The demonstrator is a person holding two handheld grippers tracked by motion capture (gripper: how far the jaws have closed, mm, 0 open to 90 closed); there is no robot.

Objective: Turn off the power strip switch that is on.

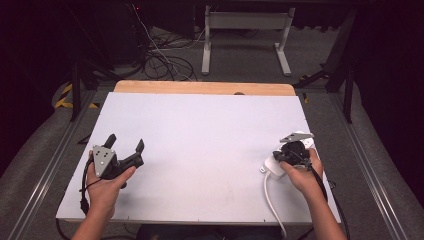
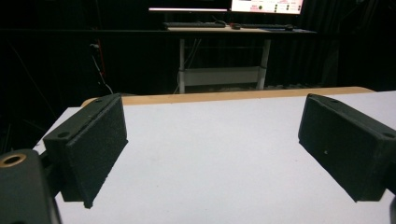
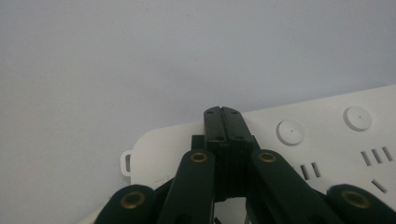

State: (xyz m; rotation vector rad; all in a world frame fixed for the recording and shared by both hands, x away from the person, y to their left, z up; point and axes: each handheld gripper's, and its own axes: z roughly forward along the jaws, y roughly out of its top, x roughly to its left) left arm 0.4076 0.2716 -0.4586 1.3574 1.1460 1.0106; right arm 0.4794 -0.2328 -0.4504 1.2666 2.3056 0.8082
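Observation:
A white power strip (image 1: 271,168) lies on the white table board (image 1: 200,140) at the right, and its white cord (image 1: 270,200) runs toward the near edge. A hand holds my right gripper (image 1: 283,156) over the strip, shut with nothing between the jaws. In the right gripper view its closed tips (image 3: 222,112) point down at the power strip (image 3: 327,140), left of two round buttons (image 3: 290,132); whether they touch it I cannot tell. My left gripper (image 1: 126,141) is held at the left, above the bare board. Its jaws stand wide open and empty (image 2: 212,149).
A wooden strip (image 1: 200,87) borders the board's far edge. Beyond it stand a white desk frame (image 1: 245,30) and tangled floor cables (image 1: 160,55). A lit screen (image 2: 266,5) sits on the far desk. Metal rails (image 1: 360,150) run along both sides of the table.

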